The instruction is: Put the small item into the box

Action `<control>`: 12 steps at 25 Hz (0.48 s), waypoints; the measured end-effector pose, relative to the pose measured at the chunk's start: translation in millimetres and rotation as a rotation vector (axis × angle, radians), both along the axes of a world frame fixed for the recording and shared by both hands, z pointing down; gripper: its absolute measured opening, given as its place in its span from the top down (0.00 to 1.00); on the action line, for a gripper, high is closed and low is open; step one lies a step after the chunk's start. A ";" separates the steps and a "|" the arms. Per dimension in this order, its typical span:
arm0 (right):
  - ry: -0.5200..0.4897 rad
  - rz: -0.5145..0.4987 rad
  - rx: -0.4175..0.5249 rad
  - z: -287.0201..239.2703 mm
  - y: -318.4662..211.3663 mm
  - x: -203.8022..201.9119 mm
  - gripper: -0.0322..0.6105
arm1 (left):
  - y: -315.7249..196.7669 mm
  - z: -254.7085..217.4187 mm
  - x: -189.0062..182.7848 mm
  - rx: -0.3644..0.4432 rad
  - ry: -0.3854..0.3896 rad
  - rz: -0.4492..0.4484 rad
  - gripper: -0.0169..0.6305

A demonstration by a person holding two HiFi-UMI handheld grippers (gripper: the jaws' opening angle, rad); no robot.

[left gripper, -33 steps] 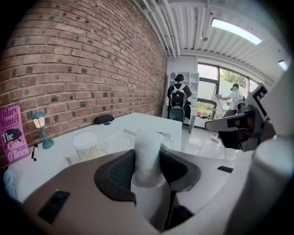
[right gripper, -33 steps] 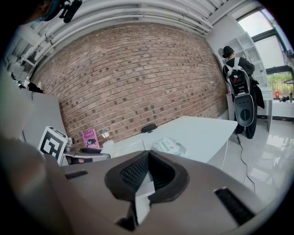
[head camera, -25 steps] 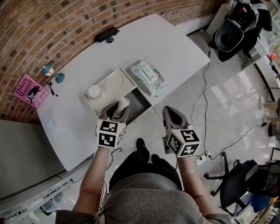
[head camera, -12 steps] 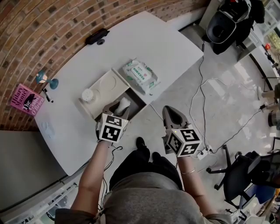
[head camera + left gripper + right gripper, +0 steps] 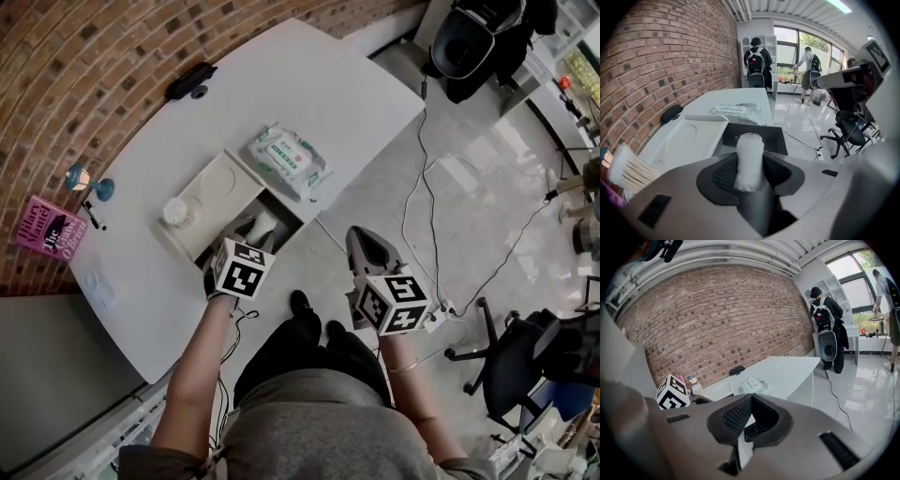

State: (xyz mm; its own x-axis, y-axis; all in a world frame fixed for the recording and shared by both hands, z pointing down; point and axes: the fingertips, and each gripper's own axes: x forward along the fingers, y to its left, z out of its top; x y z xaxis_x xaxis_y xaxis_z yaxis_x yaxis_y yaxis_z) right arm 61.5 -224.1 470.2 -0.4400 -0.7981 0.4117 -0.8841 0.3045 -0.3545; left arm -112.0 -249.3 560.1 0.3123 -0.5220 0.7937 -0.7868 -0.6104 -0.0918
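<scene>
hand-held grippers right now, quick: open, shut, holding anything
Left hand-held gripper: closed on a white roll.
Right hand-held gripper: closed, nothing between its jaws.

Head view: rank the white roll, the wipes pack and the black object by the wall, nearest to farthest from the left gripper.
1. white roll: clamped between the jaws of the left gripper.
2. wipes pack: on the table beyond the gripper, slightly right.
3. black object: at the table's far edge by the brick wall, to the left.
</scene>
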 end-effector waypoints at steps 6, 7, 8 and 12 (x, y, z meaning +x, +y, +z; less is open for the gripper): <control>0.006 0.000 -0.008 1.5 2.3 -2.3 0.94 | -3.6 14.7 2.8 -0.055 -0.014 0.023 0.70; 0.008 -0.001 -0.010 1.8 2.8 -2.8 0.94 | -4.7 17.0 2.9 -0.061 -0.019 0.027 0.70; 0.010 -0.001 -0.012 2.0 3.4 -3.3 0.94 | -5.0 19.7 2.7 -0.070 -0.024 0.029 0.70; 0.013 0.005 -0.012 1.4 3.6 -3.0 0.94 | -6.2 26.6 0.8 -0.095 -0.043 0.039 0.70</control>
